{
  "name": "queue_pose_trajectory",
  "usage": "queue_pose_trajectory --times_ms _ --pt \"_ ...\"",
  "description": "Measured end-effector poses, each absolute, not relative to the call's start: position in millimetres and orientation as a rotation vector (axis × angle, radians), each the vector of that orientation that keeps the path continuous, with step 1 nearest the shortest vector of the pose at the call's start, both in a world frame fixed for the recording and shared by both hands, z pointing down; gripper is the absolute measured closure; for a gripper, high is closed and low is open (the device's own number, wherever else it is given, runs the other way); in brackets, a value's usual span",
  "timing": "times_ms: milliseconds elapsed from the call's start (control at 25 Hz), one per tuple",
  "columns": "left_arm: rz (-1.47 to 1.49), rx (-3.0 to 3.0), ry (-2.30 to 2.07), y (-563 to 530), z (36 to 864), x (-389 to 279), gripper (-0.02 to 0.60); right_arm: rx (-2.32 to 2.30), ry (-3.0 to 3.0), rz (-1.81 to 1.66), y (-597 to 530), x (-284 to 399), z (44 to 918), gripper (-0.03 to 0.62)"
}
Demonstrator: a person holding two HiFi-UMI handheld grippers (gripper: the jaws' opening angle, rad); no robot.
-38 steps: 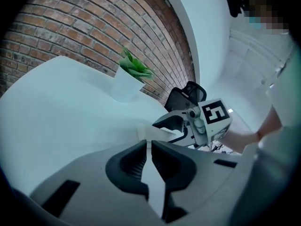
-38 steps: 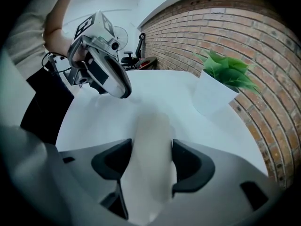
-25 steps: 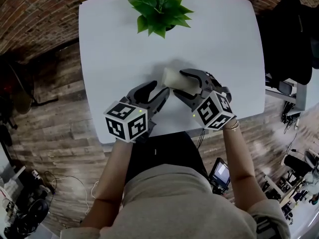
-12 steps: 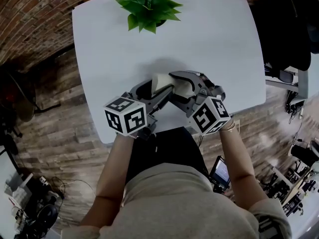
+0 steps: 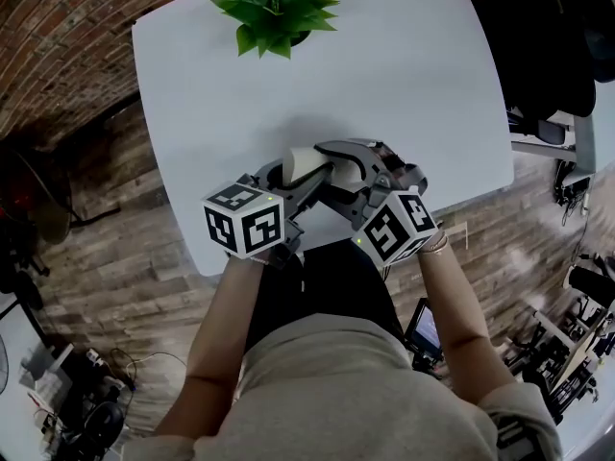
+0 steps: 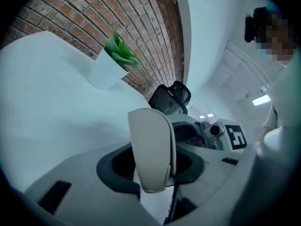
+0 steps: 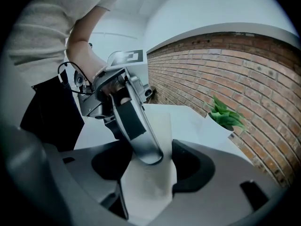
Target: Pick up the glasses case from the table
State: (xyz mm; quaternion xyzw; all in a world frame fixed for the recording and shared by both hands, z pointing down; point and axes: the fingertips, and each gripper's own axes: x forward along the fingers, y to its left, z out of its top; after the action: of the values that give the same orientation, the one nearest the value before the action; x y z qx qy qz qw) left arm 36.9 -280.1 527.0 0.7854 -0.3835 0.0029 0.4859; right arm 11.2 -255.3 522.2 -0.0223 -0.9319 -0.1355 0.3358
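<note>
The cream glasses case (image 5: 306,164) hangs a little above the white table (image 5: 404,75), near its front edge. My right gripper (image 5: 336,164) is shut on the case's right part. My left gripper (image 5: 286,182) takes its left end; its jaws are closing with the case between them, and the pads press on it. In the left gripper view the case (image 6: 153,149) stands on end between the dark pads. In the right gripper view the case (image 7: 150,182) fills the gap between the jaws, and a finger of the left gripper (image 7: 136,126) lies across its far end.
A potted green plant (image 5: 274,8) stands at the table's far edge. Wooden floor and a brick wall lie to the left. A dark chair (image 5: 548,56) and cluttered gear are off the table's right side.
My left gripper has moved right and closed onto the case's left end. Both grippers and the case have drifted a little left, toward the front edge.
</note>
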Motion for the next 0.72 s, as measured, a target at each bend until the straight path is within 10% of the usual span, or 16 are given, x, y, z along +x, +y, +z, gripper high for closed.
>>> queue_pose_trajectory --times_ms 720 --pt "-0.019 1.964 -0.971 -271 494 14 0.428 0.246 -2.467 -0.167 -252 28 508 0.322"
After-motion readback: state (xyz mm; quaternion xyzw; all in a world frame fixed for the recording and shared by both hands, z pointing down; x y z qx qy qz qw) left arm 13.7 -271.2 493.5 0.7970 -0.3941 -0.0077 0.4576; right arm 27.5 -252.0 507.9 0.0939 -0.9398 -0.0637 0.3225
